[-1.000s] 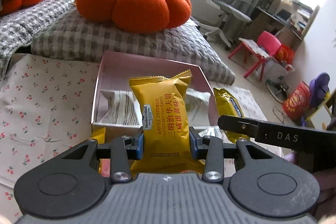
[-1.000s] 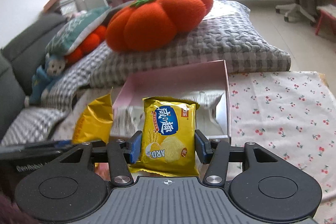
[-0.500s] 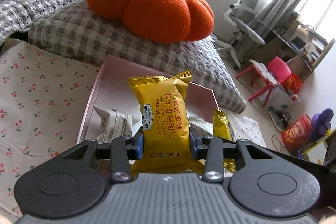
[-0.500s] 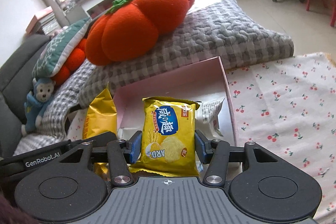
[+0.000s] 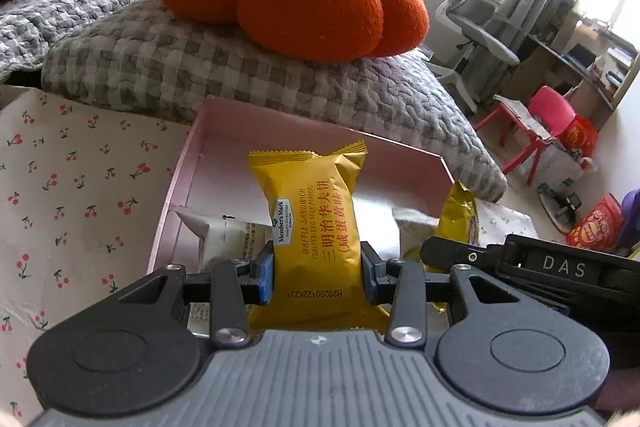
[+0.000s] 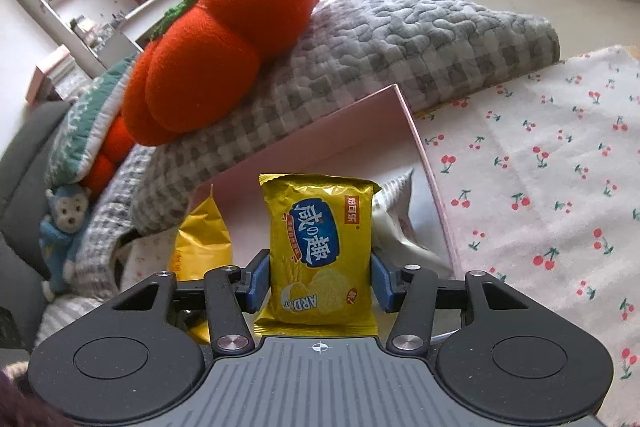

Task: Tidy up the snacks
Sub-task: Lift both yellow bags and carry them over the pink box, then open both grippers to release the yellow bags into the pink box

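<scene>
Between the blue pads of the left claw (image 5: 317, 269) stands a yellow wafer packet (image 5: 312, 231), gripped at its lower half with its long axis upright and its crimped top edge pointing away from the claw. Its print runs sideways up the pack: "Member's Mark", "WAFFLE SANDWICH", "SALTED EGG YOLK FLAVOR", Chinese characters, and a code "B2026012ZK231" near the pads. Just beyond it lies the pink box (image 5: 192, 163), open, with a white wrapped snack (image 5: 224, 239) inside at the near left. To the right of the claw a black bar marked "DAS" (image 5: 560, 267) crosses in, with a gold packet edge (image 5: 456, 219) behind it.

The right claw (image 6: 319, 285) is closed on a yellow cracker packet (image 6: 320, 247), also upright, long axis pointing away from the claw, showing a blue Chinese logo and "ARD" upside down near the pads. Ahead of it sits the pink box (image 6: 416, 143) on the cherry-print cloth (image 6: 540, 167); the orange pumpkin cushion (image 6: 224, 55) lies further off on the grey blanket.

Compared with a second ago, both claws have come closer over the box, and the cushion looms larger
</scene>
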